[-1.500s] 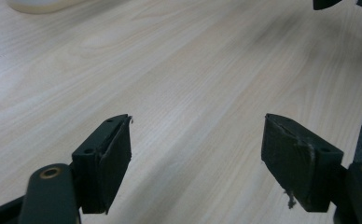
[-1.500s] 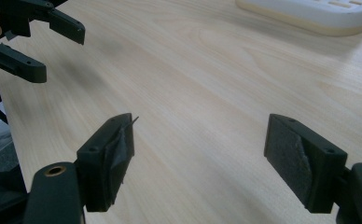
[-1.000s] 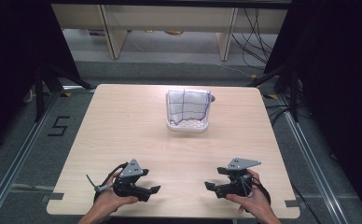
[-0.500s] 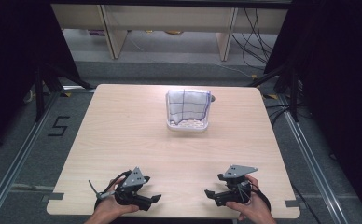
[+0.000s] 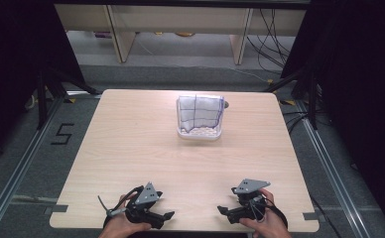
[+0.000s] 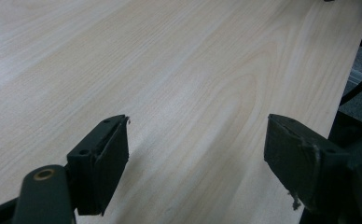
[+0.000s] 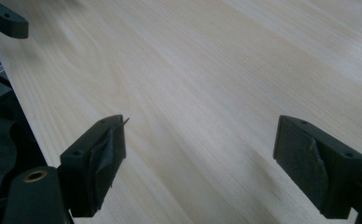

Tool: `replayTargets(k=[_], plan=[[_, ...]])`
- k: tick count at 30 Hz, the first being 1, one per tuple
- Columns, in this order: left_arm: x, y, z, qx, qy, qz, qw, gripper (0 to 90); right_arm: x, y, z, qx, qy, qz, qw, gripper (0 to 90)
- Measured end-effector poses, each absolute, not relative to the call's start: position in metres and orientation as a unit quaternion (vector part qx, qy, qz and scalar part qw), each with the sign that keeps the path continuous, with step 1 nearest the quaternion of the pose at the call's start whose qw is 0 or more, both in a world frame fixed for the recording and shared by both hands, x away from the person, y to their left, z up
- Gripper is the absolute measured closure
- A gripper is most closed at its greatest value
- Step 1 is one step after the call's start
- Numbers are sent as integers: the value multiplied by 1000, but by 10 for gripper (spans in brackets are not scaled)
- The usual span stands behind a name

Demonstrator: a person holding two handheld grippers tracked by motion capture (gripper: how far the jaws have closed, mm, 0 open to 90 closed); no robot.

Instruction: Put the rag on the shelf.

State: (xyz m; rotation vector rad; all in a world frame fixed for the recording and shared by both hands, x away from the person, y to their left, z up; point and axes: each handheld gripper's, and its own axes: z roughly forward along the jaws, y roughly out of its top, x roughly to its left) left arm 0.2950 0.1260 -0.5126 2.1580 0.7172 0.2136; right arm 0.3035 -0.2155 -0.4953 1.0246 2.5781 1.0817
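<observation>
I've got both hand-held grippers, left (image 5: 169, 215) & right (image 5: 221, 210), jaws wide w/ nothing held at near table (image 5: 131, 148) edge; cloth-draped basket (image 5: 200, 118) sits far-center, so next calls for a reach fwd.

A basket (image 5: 200, 133) sits on the bench (image 5: 131, 144) toward its far edge, near the middle, with a cloth (image 5: 198, 112) draped in it. At the near edge, well apart from it, the left gripper (image 5: 166, 216) lies left and the right gripper (image 5: 222, 210) right, fingers pointing toward each other.

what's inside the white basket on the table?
A white cloth with dark grid lines fills most of the white basket; a strip of perforated floor shows at the near edge. Anything beneath the cloth is hidden.
</observation>
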Motion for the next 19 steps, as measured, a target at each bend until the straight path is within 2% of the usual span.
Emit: replayTargets(k=[19], plan=[[296,127,-513,862,285,85,409,215,305,-215,-496,328,868,365,79,175]])
